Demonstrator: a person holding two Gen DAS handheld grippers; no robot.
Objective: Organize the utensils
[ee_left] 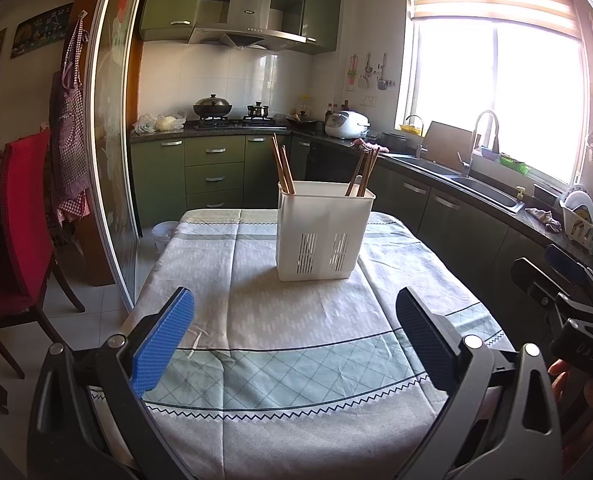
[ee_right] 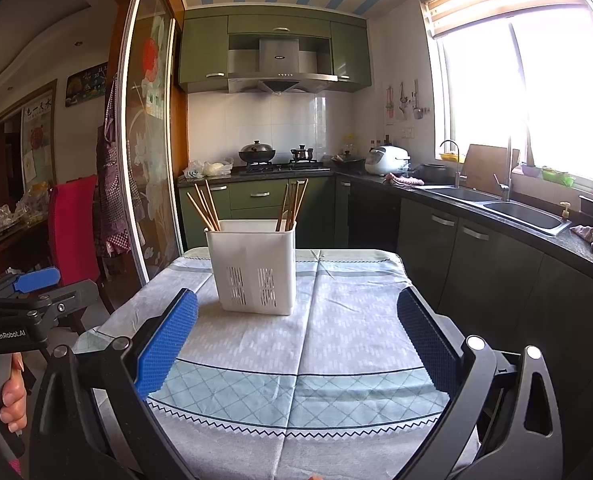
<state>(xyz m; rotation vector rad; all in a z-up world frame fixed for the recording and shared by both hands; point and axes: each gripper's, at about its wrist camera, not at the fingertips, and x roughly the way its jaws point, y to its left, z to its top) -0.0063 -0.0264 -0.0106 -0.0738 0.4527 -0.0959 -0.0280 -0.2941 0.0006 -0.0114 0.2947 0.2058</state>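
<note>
both grippers' fingers point(ee_left: 164, 340) spread wide, empty — chopsticks point(ee_left: 282, 170) upright in the white holder point(ee_left: 320, 236).

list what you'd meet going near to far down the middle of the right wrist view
right gripper open over the tablecloth → white utensil holder with two bunches of chopsticks → green lower cabinets → stove with a wok → range hood

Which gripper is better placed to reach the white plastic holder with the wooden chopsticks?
Neither clearly. The left gripper and right gripper are both open, empty and facing the white plastic holder from similar range. In the right view it sits left of centre.
</note>
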